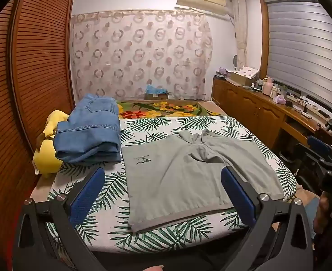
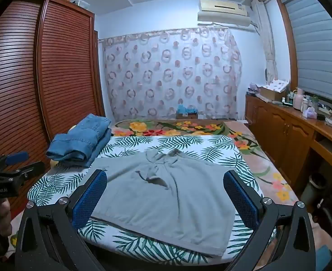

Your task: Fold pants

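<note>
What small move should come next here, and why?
Probably lower both open grippers, left gripper and right gripper, to the near hem of the grey garment. It lies spread flat and unheld, while the folded jeans already sit aside.

The bed (image 1: 166,124) wears a white sheet printed with green palm leaves, with a floral blanket (image 1: 166,108) across its far end at twelve o'clock. A grey garment (image 1: 188,176) lies spread flat in the middle. At ten o'clock sit folded blue denim pants (image 1: 91,131), touching a yellow plush toy (image 1: 47,153) at the bed's left edge.
</note>
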